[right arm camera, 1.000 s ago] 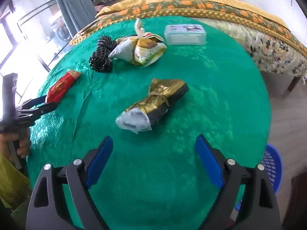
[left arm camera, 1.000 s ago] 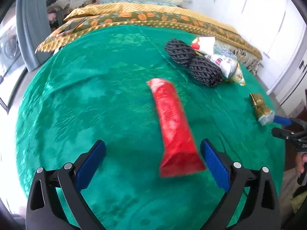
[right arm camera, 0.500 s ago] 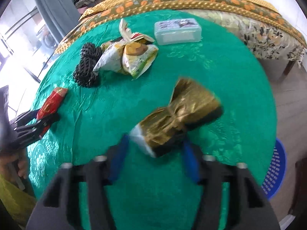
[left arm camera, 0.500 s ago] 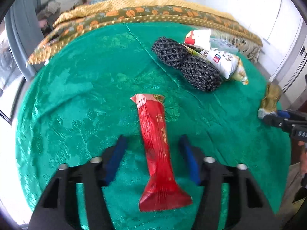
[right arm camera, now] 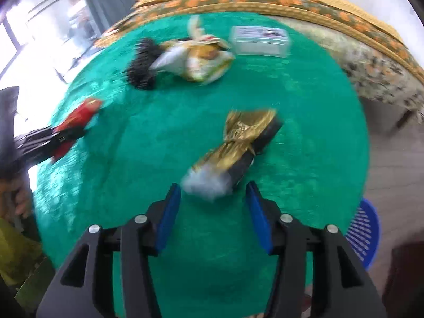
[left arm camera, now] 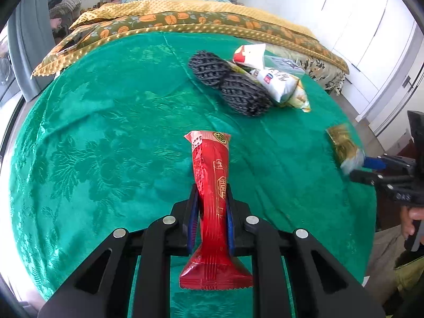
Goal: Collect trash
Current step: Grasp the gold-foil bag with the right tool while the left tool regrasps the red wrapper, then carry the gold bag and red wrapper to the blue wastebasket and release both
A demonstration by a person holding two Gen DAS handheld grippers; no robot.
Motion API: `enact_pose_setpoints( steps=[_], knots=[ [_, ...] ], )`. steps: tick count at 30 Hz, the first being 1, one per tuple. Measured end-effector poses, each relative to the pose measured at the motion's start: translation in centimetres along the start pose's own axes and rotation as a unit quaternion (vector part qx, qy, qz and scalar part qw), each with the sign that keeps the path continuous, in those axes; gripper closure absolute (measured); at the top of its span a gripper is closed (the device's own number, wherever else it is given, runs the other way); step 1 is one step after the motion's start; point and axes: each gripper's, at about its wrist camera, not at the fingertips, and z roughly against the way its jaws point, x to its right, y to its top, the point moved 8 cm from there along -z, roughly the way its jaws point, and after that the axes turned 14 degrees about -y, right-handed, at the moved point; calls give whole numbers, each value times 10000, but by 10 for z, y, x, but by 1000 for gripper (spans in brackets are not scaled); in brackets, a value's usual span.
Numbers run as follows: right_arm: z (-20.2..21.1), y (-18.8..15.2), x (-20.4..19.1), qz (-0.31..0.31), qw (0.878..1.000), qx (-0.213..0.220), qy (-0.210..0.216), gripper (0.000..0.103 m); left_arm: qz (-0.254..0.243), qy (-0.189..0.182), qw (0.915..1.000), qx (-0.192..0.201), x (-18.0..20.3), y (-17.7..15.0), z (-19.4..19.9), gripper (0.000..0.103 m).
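1. Red foil: the long red snack wrapper (left arm camera: 214, 185) runs straight ahead along the left claw (left arm camera: 211, 198), whose blue pads are closed on its sides near the flared, crimped near end; the far end points out over the green-clothed surface (left arm camera: 106, 132).
2. The gold foil wrapper (right arm camera: 238, 145) lies just ahead of the right claw (right arm camera: 213, 193), its long axis slanting away to the right, its whitish near end level with the tips.
3. The right claw is part open and holds nothing; the view is blurred.
4. Judgement: the right claw must straddle that near end crosswise before closing.
5. A blue basket (right arm camera: 363, 235) sits on the floor right of the surface, nearer the right claw.
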Motion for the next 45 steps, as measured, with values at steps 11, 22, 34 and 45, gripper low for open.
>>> enact_pose_setpoints(
  steps=[11,22,34,45],
  knots=[
    [8,19,19,-471,9971,381,-453,26,-166,30,9998,44,17,7,0,86],
    [7,14,33,-579,9962,528,-379,58,-353,-106,9993,86,56,13,-5,86],
    [49,-34,174,-1288,9869,737,-627,58,-1301,-1219,9835,-305,232,23,-63,86],
    [8,-109,299,-2104,9727,186,-961,58,-1856,-1758,9599,-1153,371,-7,-175,86]
  ],
)
